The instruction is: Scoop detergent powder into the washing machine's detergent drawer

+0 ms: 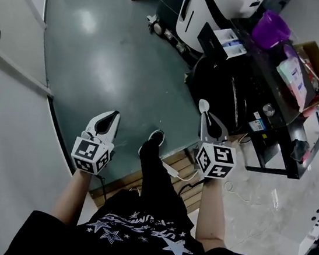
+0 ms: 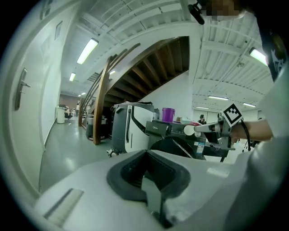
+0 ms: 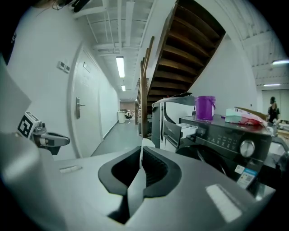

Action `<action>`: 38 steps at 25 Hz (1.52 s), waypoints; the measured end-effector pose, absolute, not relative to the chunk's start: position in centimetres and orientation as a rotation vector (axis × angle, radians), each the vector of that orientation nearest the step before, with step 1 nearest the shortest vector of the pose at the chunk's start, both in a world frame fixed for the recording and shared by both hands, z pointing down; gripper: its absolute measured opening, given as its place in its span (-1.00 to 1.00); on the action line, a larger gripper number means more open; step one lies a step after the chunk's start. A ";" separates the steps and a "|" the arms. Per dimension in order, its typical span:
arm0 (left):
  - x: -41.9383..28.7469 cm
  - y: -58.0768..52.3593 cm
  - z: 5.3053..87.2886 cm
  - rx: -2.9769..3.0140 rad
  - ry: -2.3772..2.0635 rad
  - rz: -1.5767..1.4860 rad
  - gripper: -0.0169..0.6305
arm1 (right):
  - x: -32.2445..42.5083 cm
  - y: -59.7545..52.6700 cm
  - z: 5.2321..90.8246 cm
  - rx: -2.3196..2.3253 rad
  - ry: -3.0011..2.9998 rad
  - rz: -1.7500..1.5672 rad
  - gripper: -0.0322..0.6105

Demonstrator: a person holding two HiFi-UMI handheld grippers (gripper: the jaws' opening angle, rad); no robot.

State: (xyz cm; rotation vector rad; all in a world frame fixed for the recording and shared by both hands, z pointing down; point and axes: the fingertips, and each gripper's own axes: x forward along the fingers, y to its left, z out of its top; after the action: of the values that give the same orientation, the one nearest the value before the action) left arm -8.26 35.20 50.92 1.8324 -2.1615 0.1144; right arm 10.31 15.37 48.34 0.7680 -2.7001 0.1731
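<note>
Right now the person is standing well back from the black washing machine (image 1: 251, 101), both grippers out in front. The right gripper (image 1: 206, 117) is pinching the handle of a white scoop (image 1: 203, 106), jaws pressed tight on it. The left gripper (image 1: 110, 119) is carrying nothing, its jaws pressed together. From the head view the scoop is sitting at about 1 o'clock from the person, well apart from the open detergent drawer (image 1: 230, 42), which is up at 1 o'clock beyond it. The detergent bag (image 1: 294, 72) is lying in a box on the machine's top at 2 o'clock, beside a purple cup (image 1: 272, 28). The likely risk is the thin handle pivoting in the jaws, since it is being gripped near its end with the bowl hanging out front. That would tip powder onto the machine top or floor on the way to the drawer. A white cable (image 1: 172, 170) is also trailing by the person's foot, so stepping in could snag it. The scoop's long axis is running along the jaws, bowl pointing away toward 12 o'clock and handle back toward the person. Whether the bowl is loaded can't be told.
</note>
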 end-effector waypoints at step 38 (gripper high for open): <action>-14.4 -20.6 38.6 2.477 -1.469 0.261 -0.94 | 7.4 -26.5 30.6 1.419 -2.661 0.224 -0.79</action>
State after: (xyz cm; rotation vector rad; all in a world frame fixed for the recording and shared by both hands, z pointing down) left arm -14.39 -20.56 38.63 2.4775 -1.4688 0.2610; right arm 7.44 -26.51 30.56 1.4186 -2.6608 0.2244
